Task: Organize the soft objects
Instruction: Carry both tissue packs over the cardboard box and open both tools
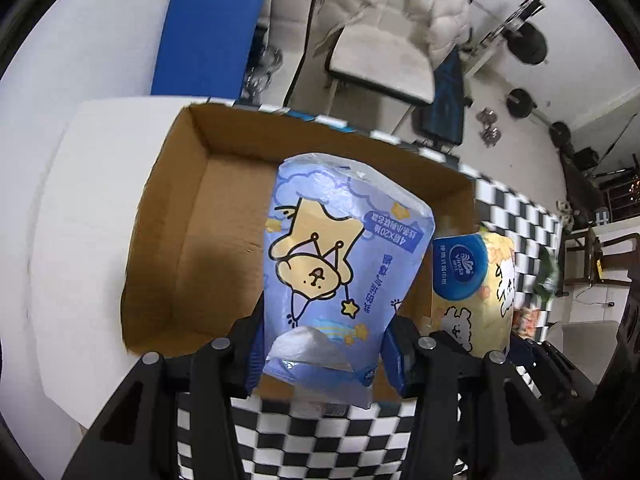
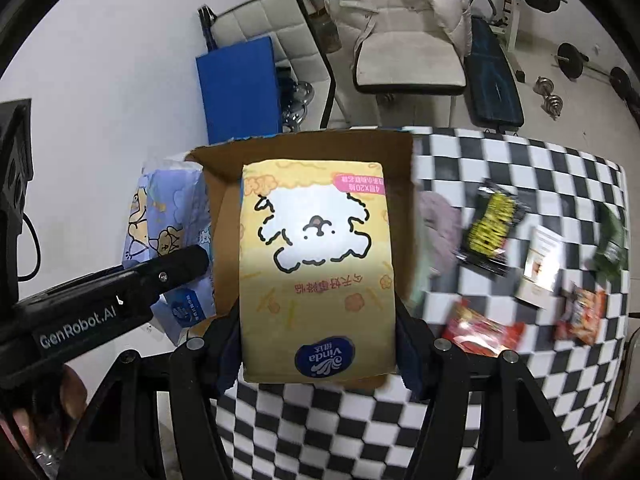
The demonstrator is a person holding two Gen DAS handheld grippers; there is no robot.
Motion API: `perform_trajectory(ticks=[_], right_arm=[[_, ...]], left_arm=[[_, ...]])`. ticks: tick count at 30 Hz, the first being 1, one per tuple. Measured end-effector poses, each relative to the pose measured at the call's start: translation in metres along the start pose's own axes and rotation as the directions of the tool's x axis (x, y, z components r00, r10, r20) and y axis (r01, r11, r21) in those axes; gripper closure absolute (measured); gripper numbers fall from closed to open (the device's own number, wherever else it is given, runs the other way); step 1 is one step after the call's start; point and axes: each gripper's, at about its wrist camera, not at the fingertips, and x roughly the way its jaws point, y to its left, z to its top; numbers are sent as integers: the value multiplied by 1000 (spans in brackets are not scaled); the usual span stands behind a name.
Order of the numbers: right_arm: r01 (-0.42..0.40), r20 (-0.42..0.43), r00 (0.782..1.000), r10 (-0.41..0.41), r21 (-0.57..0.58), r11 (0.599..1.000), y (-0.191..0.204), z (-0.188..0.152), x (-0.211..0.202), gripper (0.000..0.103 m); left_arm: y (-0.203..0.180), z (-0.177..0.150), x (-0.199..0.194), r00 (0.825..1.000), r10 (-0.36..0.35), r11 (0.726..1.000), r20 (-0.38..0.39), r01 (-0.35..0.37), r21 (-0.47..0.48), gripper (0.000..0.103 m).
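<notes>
My left gripper (image 1: 322, 354) is shut on a blue tissue pack (image 1: 340, 264) with a cartoon bear, held over the open cardboard box (image 1: 188, 216). My right gripper (image 2: 318, 354) is shut on a yellow tissue pack (image 2: 316, 264) with a white fluffy dog, held over the same box (image 2: 402, 160). The yellow pack also shows at the right in the left wrist view (image 1: 476, 292). The blue pack (image 2: 168, 208) and the left gripper's body (image 2: 100, 300) show at the left in the right wrist view.
The box stands on a checkered tablecloth (image 2: 500, 400). Snack packets (image 2: 490, 226), a pink cloth (image 2: 440, 232) and a small card (image 2: 538, 264) lie to the right of the box. A chair with a white jacket (image 2: 404, 20) and gym weights stand behind the table.
</notes>
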Motion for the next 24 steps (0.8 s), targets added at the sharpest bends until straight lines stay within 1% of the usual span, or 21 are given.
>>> perform_trajectory(ticks=[3, 5, 8, 10, 13, 16, 17, 20, 21, 22, 24], right_arm=[[38, -26, 999, -37, 4, 999, 12, 15, 44, 37], [57, -48, 997, -57, 7, 998, 16, 24, 69, 37], [83, -85, 993, -80, 29, 996, 18, 37, 105, 37], [100, -97, 991, -96, 45, 994, 14, 45, 124, 37], [118, -100, 989, -111, 66, 991, 7, 56, 145, 37], [144, -99, 986, -137, 68, 987, 3, 64, 160, 37], [146, -107, 985, -138, 70, 987, 2, 66, 166, 37], [139, -142, 981, -128, 66, 988, 1, 68, 177, 36], [139, -149, 980, -129, 61, 988, 2, 67, 179, 32], [142, -147, 980, -133, 57, 988, 2, 67, 179, 23], [150, -142, 980, -141, 56, 987, 2, 66, 175, 14]], left_arm=[[18, 23, 37, 997, -25, 999, -71, 24, -22, 58], [24, 35, 59, 992, -43, 999, -116, 40, -32, 58], [31, 48, 81, 985, -62, 998, -163, 57, -35, 58], [33, 57, 99, 980, -60, 998, -190, 55, -33, 58], [34, 65, 113, 973, -71, 997, -221, 65, -35, 58], [28, 72, 122, 971, -64, 998, -229, 66, -2, 55], [26, 72, 124, 971, -56, 998, -234, 60, 11, 52], [21, 72, 128, 966, -58, 997, -252, 68, 28, 51], [20, 72, 128, 965, -54, 997, -255, 65, 34, 50], [19, 70, 126, 967, -42, 998, -251, 55, 43, 48], [19, 67, 123, 972, -26, 998, -232, 40, 56, 42]])
